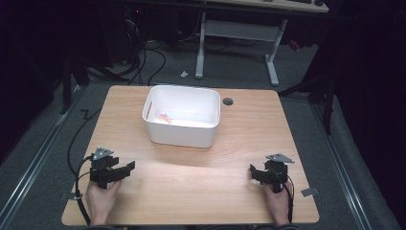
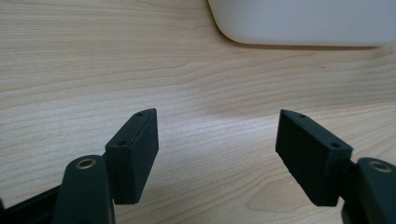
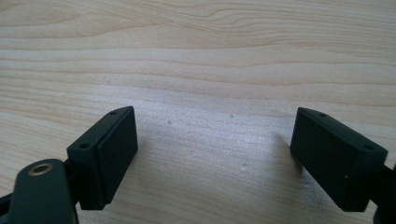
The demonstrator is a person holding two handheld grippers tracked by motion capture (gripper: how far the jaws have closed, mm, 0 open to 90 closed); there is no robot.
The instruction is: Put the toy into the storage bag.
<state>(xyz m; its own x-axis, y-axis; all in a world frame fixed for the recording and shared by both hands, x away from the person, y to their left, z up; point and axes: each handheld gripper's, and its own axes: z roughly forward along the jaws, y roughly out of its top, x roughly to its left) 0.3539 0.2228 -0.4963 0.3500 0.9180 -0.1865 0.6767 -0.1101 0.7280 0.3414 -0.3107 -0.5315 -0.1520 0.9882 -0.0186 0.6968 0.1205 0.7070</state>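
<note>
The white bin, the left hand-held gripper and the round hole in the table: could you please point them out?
white bin (image 1: 182,134): high view, front wall.
left hand-held gripper (image 2: 217,140): left gripper view, midway between fingertips.
round hole (image 1: 228,101): high view, its centre.

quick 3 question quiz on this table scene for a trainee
1. True or false: the left claw holds something.
2. What lies inside the white bin: A) nothing, B) a small orange and pink item, C) a bottle?
3. Which claw does the bin stand nearer to?

Key
1. False; it is open over bare table.
2. B, the small item.
3. The left one; the right claw, also open, is farther.
</note>
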